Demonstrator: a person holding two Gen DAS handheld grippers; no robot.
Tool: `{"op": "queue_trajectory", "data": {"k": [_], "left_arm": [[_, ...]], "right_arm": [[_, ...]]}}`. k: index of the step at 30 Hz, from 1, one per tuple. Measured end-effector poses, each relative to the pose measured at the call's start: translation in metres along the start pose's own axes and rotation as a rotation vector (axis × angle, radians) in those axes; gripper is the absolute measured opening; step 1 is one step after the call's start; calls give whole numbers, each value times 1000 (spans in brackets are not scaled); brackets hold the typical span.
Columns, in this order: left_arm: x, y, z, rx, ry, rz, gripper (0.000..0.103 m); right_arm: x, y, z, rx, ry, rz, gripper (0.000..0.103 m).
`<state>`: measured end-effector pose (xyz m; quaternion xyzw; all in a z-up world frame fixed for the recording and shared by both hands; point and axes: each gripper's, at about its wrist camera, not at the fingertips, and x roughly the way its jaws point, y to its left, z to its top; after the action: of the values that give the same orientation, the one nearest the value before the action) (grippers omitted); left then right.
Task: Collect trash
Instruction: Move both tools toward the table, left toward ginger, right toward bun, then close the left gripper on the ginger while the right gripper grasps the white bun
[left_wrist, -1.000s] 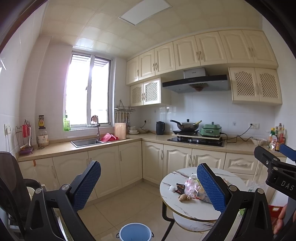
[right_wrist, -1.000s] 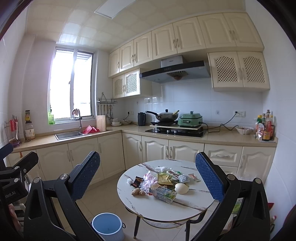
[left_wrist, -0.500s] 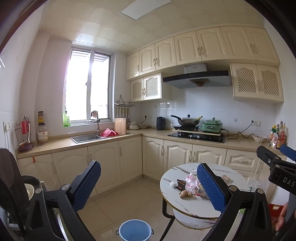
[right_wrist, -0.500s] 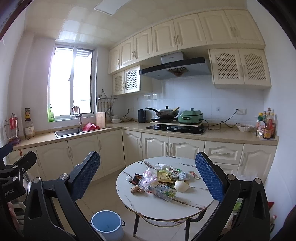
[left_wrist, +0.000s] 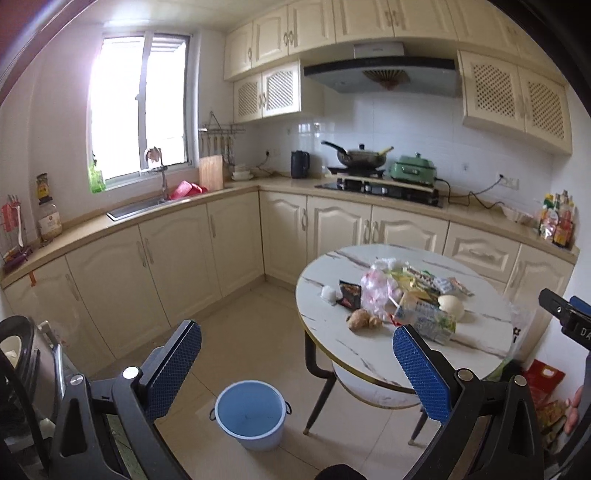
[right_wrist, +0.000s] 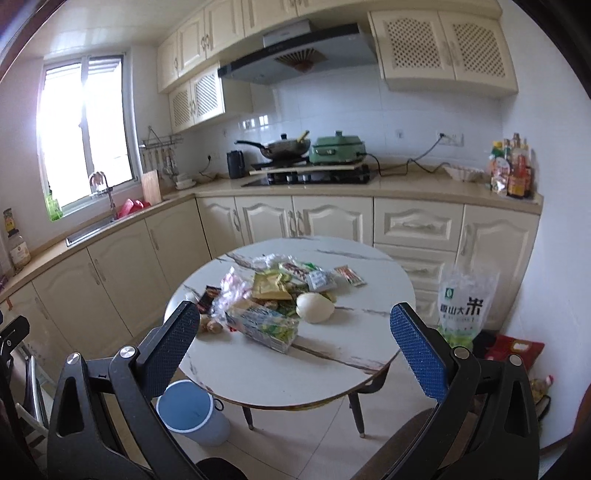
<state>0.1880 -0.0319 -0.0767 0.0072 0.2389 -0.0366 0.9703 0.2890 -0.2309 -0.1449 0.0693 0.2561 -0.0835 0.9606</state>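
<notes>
Both grippers, left gripper (left_wrist: 295, 363) and right gripper (right_wrist: 293, 339), jaws wide, empty; trash pile (right_wrist: 273, 299) mid-frame on round table (right_wrist: 280, 373), blue bucket (left_wrist: 250, 413) lower centre, probably drop spot.

Cream cabinets (left_wrist: 229, 236) wrap the corner at mid-frame, a bright window (left_wrist: 140, 107) glares upper left, the range hood (left_wrist: 380, 72) hangs top centre, white wall tiles (right_wrist: 406, 110) behind, beige floor tiles (left_wrist: 266, 314) below.

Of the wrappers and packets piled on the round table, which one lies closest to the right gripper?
The clear green-and-blue printed packet, at the pile's near edge just ahead of the right gripper. The yellow-green packet and small red-striped wrapper lie farther back.
</notes>
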Motion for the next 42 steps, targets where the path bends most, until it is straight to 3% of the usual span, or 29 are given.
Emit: {"op": "queue_trajectory", "data": {"k": [4, 12, 22, 33, 35, 36, 38, 40, 42], "left_arm": [[66, -23, 16, 42, 116, -58, 102], [193, -37, 46, 127, 241, -129, 102], [348, -36, 78, 176, 346, -88, 101], [400, -33, 83, 134, 351, -223, 99], [403, -28, 79, 113, 357, -274, 83], [399, -25, 76, 99, 357, -293, 82], [397, -19, 76, 98, 348, -313, 62], [395, -10, 74, 82, 357, -337, 59], [390, 0, 71, 78, 355, -333, 63]], "right_arm": [[47, -14, -24, -22, 89, 0, 103], [123, -34, -41, -45, 204, -15, 103], [200, -51, -32, -72, 286, -34, 103], [241, -53, -23, -88, 313, -1, 103], [244, -54, -22, -90, 318, 1, 103], [246, -54, -21, -91, 317, 0, 103], [246, -57, -20, -92, 317, -2, 103], [246, -58, -20, -92, 316, 1, 103], [246, -58, -19, -95, 316, 3, 103]]}}
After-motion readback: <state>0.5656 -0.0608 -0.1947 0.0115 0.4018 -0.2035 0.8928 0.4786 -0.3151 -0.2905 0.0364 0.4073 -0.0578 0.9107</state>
